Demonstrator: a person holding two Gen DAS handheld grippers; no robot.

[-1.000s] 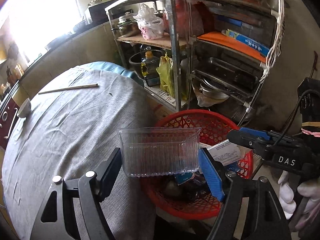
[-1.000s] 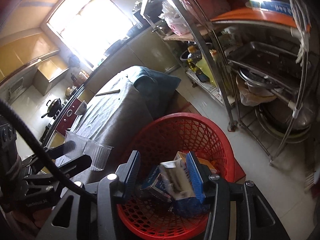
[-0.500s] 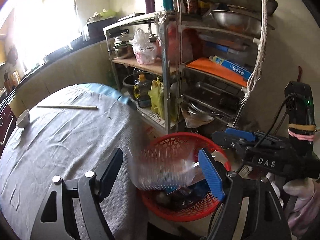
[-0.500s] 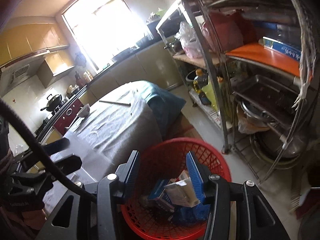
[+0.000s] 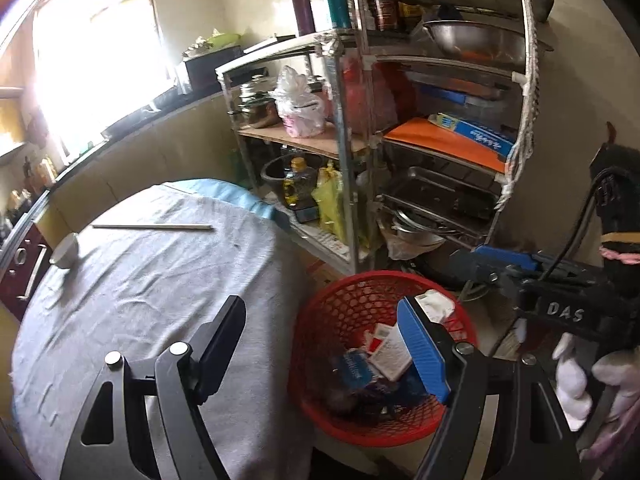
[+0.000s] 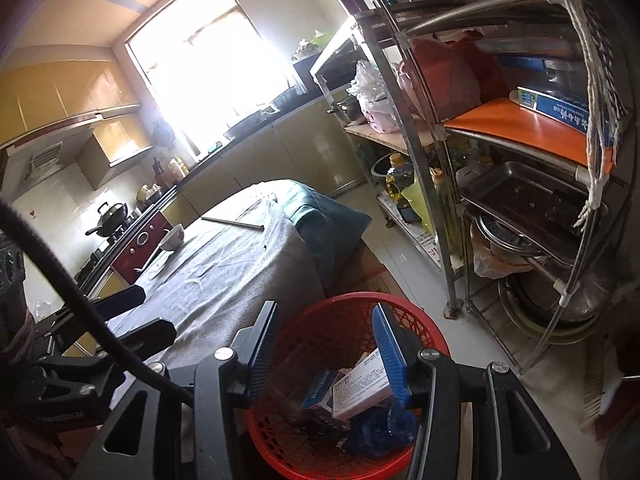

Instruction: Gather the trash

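A red mesh basket (image 5: pixel 348 304) stands on the floor beside the table and holds cartons and wrappers (image 5: pixel 386 356). It also shows in the right wrist view (image 6: pixel 416 324), with a carton (image 6: pixel 362 384) and a faint clear tub (image 6: pixel 292 376) inside. My left gripper (image 5: pixel 320 344) is open and empty above the table edge and basket. My right gripper (image 6: pixel 326 348) is open and empty above the basket; it also shows in the left wrist view (image 5: pixel 500 264).
A table under a grey cloth (image 5: pixel 140 280) carries a small bowl (image 5: pixel 66 250) and chopsticks (image 5: pixel 152 226). A metal rack (image 5: pixel 400 160) with pans, bottles and bags stands close behind the basket. A stove (image 6: pixel 136 240) sits beyond the table.
My left gripper opened and let go of the clear plastic tub, which dropped into the basket. Both grippers rose and pulled back from the basket.
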